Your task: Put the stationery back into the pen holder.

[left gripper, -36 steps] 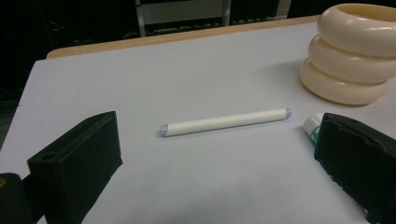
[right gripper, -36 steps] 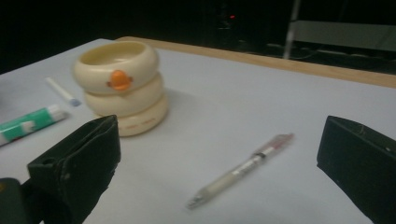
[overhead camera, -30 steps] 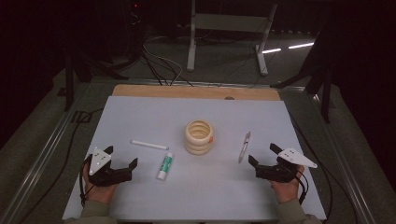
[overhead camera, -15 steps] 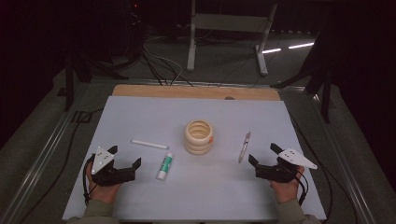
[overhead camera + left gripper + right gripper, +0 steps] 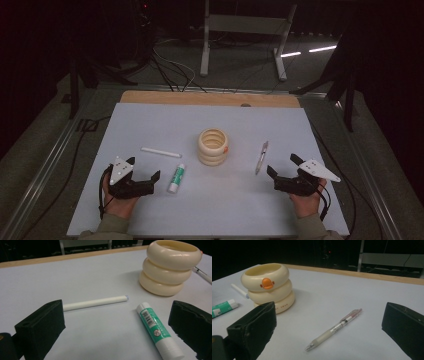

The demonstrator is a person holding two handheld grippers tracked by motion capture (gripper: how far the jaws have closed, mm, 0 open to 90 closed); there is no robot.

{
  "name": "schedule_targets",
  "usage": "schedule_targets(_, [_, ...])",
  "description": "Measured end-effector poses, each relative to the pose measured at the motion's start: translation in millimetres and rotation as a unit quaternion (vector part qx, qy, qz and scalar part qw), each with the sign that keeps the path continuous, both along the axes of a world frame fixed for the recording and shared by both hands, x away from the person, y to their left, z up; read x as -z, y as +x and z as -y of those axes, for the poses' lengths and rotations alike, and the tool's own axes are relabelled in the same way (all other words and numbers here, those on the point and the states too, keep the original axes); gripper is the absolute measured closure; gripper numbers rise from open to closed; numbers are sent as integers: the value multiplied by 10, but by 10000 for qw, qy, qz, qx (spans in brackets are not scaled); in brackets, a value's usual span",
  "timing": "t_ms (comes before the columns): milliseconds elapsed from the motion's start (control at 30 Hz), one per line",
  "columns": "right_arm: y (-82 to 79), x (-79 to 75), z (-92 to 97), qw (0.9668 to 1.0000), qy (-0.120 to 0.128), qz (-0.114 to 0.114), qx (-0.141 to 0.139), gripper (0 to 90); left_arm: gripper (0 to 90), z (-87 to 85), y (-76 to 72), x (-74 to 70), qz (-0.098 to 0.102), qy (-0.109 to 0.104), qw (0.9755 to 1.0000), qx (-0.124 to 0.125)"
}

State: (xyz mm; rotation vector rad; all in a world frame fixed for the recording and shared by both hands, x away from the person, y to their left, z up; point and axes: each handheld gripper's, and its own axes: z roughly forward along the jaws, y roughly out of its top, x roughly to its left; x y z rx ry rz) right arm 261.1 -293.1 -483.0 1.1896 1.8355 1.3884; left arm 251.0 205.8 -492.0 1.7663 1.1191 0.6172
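Left gripper (image 5: 145, 172): jaws spread wide, empty, low over the table, just beside the glue stick (image 5: 176, 178).
Right gripper (image 5: 282, 170): jaws spread, empty, near the pen (image 5: 261, 157).
Between them: cream ringed cup (image 5: 213, 146) upright at mid-table; white stick (image 5: 160, 152) lying left of it.
Surface: pale sheet (image 5: 165, 122), wooden edge (image 5: 210, 98) at the far side.
Room: dark; metal stand (image 5: 243, 30) and cables (image 5: 170, 67) on the floor behind.

You are looking at a glue stick (image 5: 155, 330) with a green label and white cap, lying flat at about seven o'clock from the table's centre, its length running roughly twelve to six. A clear pen (image 5: 335, 329) is lying flat at about four o'clock, tip toward you.
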Motion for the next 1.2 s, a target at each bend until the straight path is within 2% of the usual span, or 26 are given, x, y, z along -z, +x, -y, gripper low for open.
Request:
schedule_targets(233, [-3,5,16,10000,13,-31,24,0,10,107,22,9,-125,-52,9999,67])
schedule_targets(367, [0,11,12,10000,36,-55,23,0,10,132,19,18,-123,-33,9998,161])
schedule_targets(467, [3,21,-10,9997,204,-122,-22,0,10,179,19,32,-139,50,9996,223])
schedule_targets(633, [-10,17,-16,9999,133,-52,75,0,10,247,20,54,-243,69,9991,327])
schedule_targets(867, [-17,20,-55,10000,13,-18,66,0,10,352,25,86,-392,127,9981,458])
schedule_targets(1033, [-20,21,-72,10000,-25,6,91,0,13,432,58,116,-598,146,9969,492])
schedule_targets(1133, [-20,21,-75,9999,-41,13,99,0,35,468,78,145,-790,292,9954,462])
schedule_targets(1200, [-21,20,-72,9999,-31,8,108,0,48,478,91,163,-930,272,9939,520])
